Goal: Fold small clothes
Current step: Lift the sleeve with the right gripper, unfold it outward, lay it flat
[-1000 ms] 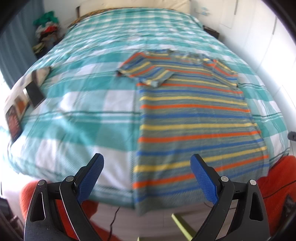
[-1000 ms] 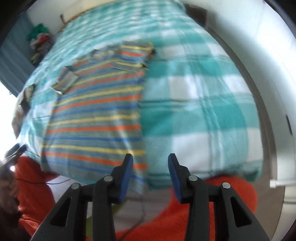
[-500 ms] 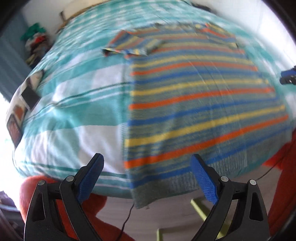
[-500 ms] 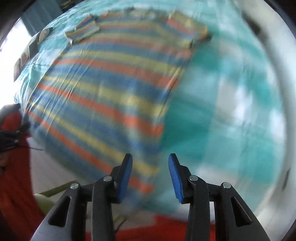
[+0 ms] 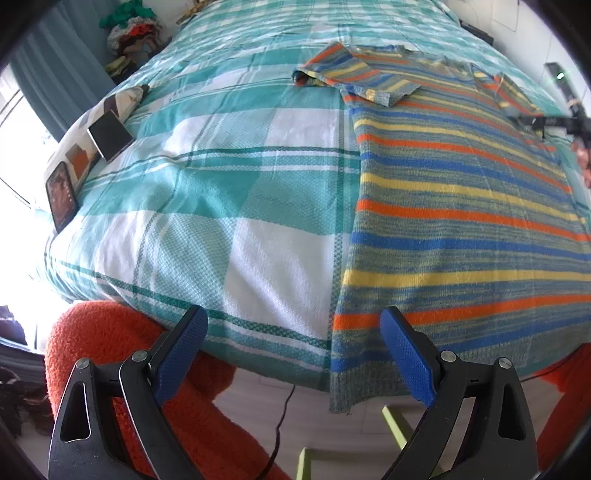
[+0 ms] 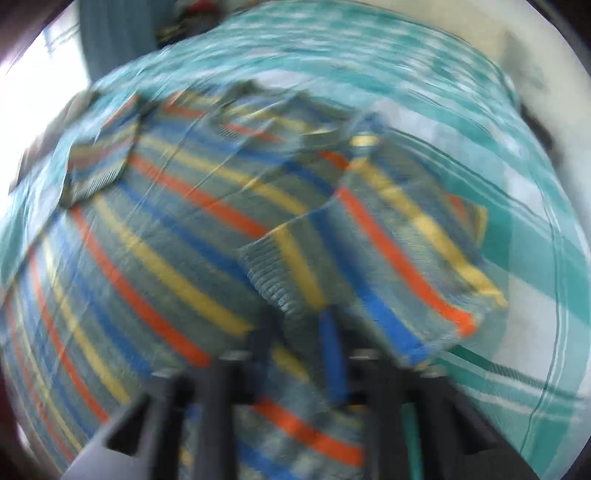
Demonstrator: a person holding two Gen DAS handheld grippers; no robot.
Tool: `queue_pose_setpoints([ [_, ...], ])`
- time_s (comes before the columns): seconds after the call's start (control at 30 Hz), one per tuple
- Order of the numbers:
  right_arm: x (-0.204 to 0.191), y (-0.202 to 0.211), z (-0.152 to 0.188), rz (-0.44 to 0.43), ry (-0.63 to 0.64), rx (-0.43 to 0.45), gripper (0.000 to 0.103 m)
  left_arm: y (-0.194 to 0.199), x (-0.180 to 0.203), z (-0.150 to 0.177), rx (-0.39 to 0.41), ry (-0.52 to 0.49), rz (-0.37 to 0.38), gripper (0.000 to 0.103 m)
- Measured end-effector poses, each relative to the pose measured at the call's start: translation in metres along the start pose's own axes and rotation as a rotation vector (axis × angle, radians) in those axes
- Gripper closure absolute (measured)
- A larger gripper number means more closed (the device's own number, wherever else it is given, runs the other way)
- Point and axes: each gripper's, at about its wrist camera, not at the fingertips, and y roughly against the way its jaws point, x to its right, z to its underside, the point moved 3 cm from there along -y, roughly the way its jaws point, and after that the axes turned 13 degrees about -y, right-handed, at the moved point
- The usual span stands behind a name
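A striped knit shirt (image 5: 461,206), grey-green with orange, blue and yellow bands, lies flat on the teal checked bed (image 5: 221,192), its hem hanging over the near edge. My left gripper (image 5: 295,354) is open above the hem's left corner, with one blue pad (image 5: 402,354) over the fabric and not touching it. In the blurred right wrist view, my right gripper (image 6: 317,350) is shut on the shirt's right sleeve (image 6: 388,254), which is bunched up and raised around the blue finger (image 6: 332,354). The left wrist view catches that gripper (image 5: 517,118) at the far right, by the sleeve.
A tablet (image 5: 110,133) and a dark phone (image 5: 61,199) lie on a patterned pillow at the bed's left edge. A heap of clothes (image 5: 129,26) sits at the back left. Fuzzy orange sleeves (image 5: 110,332), a cable (image 5: 280,417) and green legs (image 5: 395,424) lie below the bed edge.
My right gripper swept from the shirt's lower right edge up to the right sleeve and went from open to shut. My left gripper sank closer to the hem's left corner, still open.
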Motion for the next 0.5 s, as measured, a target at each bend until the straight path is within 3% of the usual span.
queue_pose_setpoints([
  [0.07,0.043,0.036,-0.012,-0.009,-0.149,0.096,0.1,0.001,0.0,0.0,0.003,0.003,0.008,0.008],
  [0.17,0.151,0.097,-0.016,0.058,-0.469,0.211,0.1,-0.002,0.003,-0.001,-0.007,0.008,0.029,0.008],
  [0.27,0.221,0.124,0.0,0.138,-0.636,0.213,0.1,-0.007,0.012,-0.003,-0.022,0.001,0.056,0.008],
  [0.37,0.249,0.129,0.022,0.171,-0.683,0.169,0.1,-0.007,0.022,-0.006,-0.025,-0.028,0.06,0.008],
  [0.5,0.259,0.132,0.055,0.105,-0.814,0.136,0.1,0.004,0.027,-0.007,-0.001,-0.068,0.023,0.008],
])
